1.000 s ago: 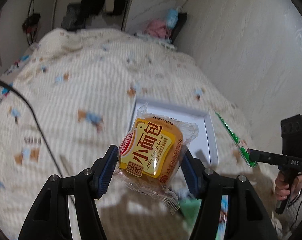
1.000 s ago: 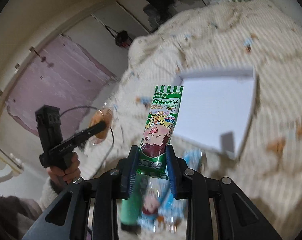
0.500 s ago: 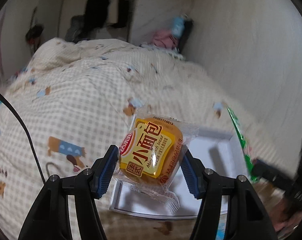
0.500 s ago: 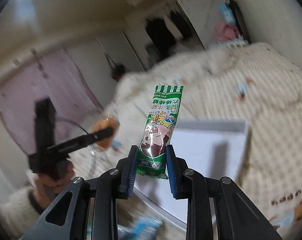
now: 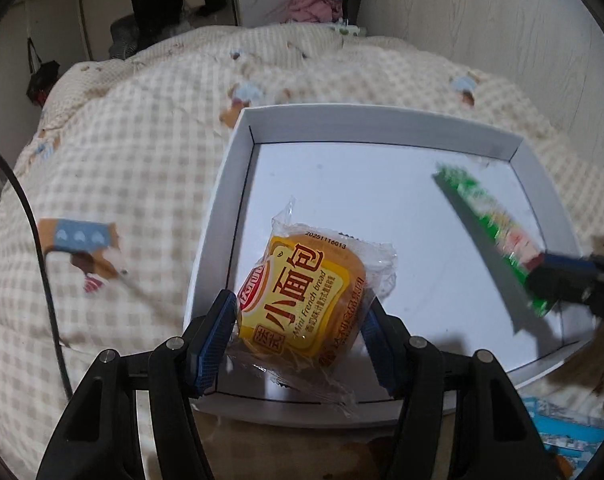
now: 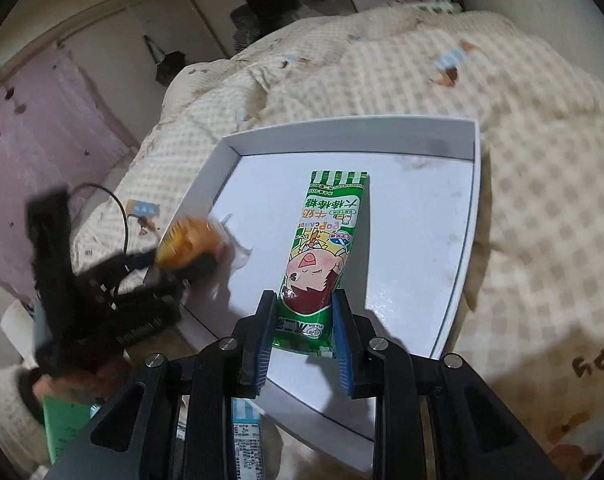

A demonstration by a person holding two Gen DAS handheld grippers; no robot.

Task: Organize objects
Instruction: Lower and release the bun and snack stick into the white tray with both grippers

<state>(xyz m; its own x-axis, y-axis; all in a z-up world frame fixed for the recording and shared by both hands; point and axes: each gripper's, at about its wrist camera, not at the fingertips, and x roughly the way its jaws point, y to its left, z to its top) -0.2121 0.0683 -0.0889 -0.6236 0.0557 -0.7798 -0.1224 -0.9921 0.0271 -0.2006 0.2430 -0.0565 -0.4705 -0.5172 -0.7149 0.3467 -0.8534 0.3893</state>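
White shallow box (image 5: 238, 184) was seen lying on checked quilt (image 5: 134, 168), floor bare w/ faint smudges; nothing was seen resting loose inside. Bread packet (image 5: 302, 300), yellow label, was held pinched betw. blue pads of left gripper (image 5: 298, 340), suspended over box's near-left corner. Green candy packet (image 6: 321, 248) was clamped at its lower end by right gripper (image 6: 303, 332), jaws narrow, packet pointed out over box interior. Contact w/ box floor could not be told for either. Blue-printed packets (image 5: 569, 436) were noted beside box's near edge.
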